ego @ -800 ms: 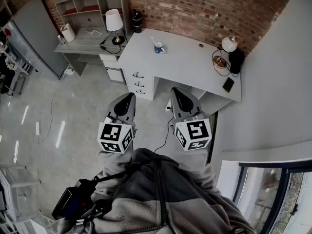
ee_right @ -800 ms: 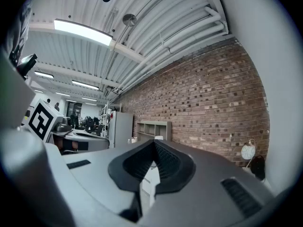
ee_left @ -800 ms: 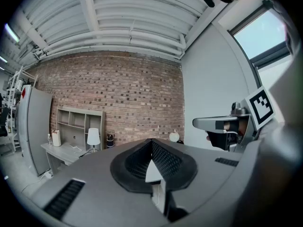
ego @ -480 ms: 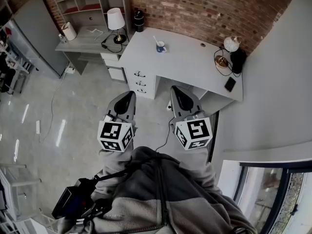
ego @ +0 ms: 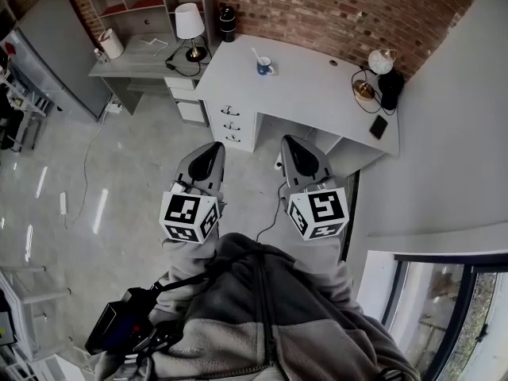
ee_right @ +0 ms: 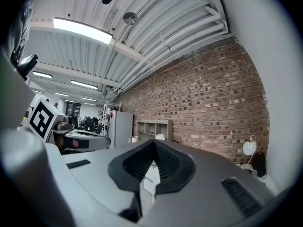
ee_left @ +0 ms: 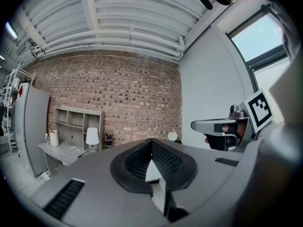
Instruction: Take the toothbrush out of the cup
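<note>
Toothbrush [ego: 255, 55] stands leaning in the blue cup [ego: 264, 67], near the far edge of the white worktop [ego: 317, 98]. I judge that nothing of the task is done yet: the approach, the grasp and the lift-out are all left.

I hold both claws close to the body over the floor [ego: 119, 173], well apart from the cup. The left claw [ego: 213, 149] has its pads pressed together on nothing. The right claw [ego: 290, 144] is the same, closed and empty.

By my count there are:
- one toothbrush
- one cup
- two claws
- one white worktop, with one grey desk [ego: 135, 62] to its left
- one shaded lamp [ego: 189, 24] on that grey desk
- one round lamp [ego: 381, 60] at the worktop's far right corner
- one dark flat slab [ego: 379, 125], likely a phone, near the right edge
</note>
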The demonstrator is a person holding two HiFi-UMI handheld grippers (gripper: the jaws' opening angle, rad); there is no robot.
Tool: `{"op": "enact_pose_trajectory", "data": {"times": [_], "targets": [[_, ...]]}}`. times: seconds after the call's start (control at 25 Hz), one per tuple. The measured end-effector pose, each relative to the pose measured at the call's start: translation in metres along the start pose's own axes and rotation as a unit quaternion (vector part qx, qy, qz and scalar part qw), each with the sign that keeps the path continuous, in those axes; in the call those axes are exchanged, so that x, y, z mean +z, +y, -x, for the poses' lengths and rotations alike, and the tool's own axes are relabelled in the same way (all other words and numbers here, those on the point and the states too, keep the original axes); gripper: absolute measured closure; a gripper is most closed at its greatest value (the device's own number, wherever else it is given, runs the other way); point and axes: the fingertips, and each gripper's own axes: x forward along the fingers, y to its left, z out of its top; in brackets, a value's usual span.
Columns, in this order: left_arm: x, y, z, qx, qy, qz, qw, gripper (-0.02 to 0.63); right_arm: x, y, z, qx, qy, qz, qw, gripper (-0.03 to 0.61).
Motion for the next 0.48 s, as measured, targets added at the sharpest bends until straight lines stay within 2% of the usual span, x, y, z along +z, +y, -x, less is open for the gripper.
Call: {"op": "enact_pose_trajectory", "data": {"times": [0.48], "targets": [[-0.010,0.025,0.015,-0.013,0.025,0.019,0.9994,0.609,-0.013,0.022,-0.009,-0.023,0.041,-0.012,0.999,0.577]]}}
